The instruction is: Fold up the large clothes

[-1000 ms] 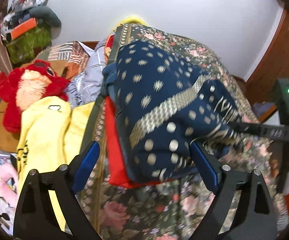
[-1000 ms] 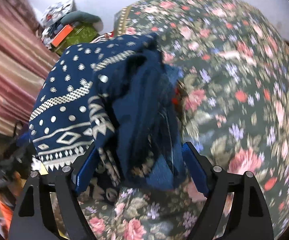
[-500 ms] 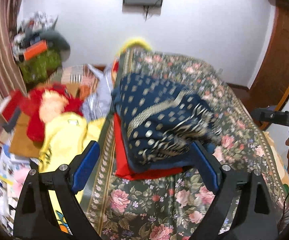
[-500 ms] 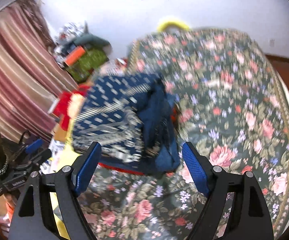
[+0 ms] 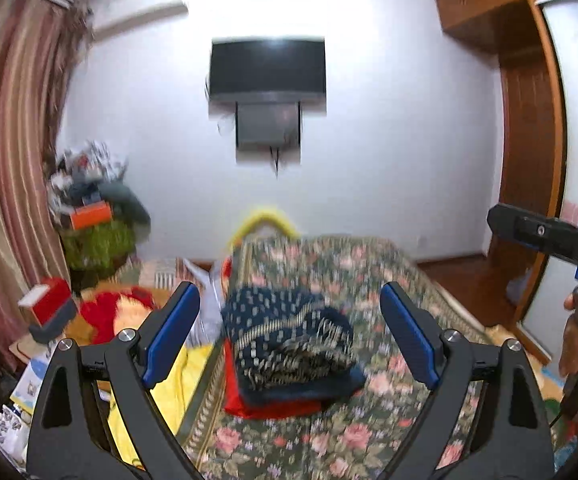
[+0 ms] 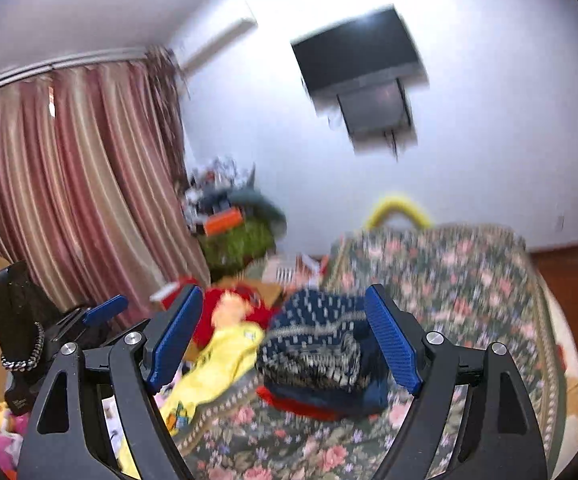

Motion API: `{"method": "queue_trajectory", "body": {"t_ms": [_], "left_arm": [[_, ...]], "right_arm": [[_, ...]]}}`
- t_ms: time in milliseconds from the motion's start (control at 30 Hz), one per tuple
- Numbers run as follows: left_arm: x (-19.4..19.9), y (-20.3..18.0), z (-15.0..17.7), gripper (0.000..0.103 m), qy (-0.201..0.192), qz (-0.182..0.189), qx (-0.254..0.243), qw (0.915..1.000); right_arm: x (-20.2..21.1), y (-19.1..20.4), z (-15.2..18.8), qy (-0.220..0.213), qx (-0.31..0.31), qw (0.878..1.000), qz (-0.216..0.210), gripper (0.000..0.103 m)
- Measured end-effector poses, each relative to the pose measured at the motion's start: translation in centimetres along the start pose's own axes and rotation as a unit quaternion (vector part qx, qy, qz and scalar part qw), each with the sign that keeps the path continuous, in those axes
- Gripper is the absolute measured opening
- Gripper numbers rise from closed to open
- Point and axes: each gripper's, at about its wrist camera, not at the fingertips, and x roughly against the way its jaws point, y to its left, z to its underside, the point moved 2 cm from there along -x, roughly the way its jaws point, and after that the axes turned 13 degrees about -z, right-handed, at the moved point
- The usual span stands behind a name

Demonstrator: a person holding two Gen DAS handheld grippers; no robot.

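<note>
Sitting folded at lower centre of frame, navy patterned garment (image 5: 289, 344) atop red cloth (image 5: 273, 404) on floral bed (image 5: 369, 440) — both tools gaping wide, left tool (image 5: 289, 340) and right tool (image 6: 285, 344) gripping nothing. Possibly slumping — loose top fold, rounded stack edge.

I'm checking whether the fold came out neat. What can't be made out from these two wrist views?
- Navy patterned garment: motion blur in both views smears its edges and folds.
- Red garment beneath it: mostly covered by the navy one; only an edge shows.
- Yellow garment: partly behind the right gripper finger.
- Bed's near edge: cut off by the frame and the left gripper.
- Corner clutter: too blurred to identify.
</note>
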Motion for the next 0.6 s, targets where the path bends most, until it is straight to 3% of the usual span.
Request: {"method": "queue_trajectory", "body": {"t_ms": [100, 233, 300, 433, 500, 600], "left_arm": [[3.2, -0.3, -0.5, 0.092, -0.045, -0.006, 0.016, 0.9988], [5.7, -0.7, -0.1, 0.092, -0.075, -0.016, 0.011, 0.997], [6.7, -0.8, 0.3, 0.094, -0.086, -0.025, 0.013, 0.9959], [7.6, -0.5, 1.3, 0.101, -0.087, -0.032, 0.031, 0.9952], [7.8, -0.3, 1.7, 0.102, -0.086, -0.043, 0.034, 0.9948], [7.9, -0.2, 2.3, 0.102, -0.082, -0.053, 0.03, 0.9947]], "right_arm": [[1.4, 1.3, 0.3, -0.027, 0.013, 0.999, 0.013, 0.08], [2.5, 2.7, 1.0, -0.039, 0.031, 0.998, 0.032, 0.081], [2.9, 3.1, 1.4, -0.044, 0.041, 0.997, 0.044, 0.086], [2.9, 3.5, 2.0, -0.046, 0.045, 0.996, 0.059, 0.089], [2.8, 3.5, 2.2, -0.04, 0.042, 0.996, 0.061, 0.099], [2.9, 3.6, 2.4, -0.045, 0.046, 0.995, 0.075, 0.103]]}}
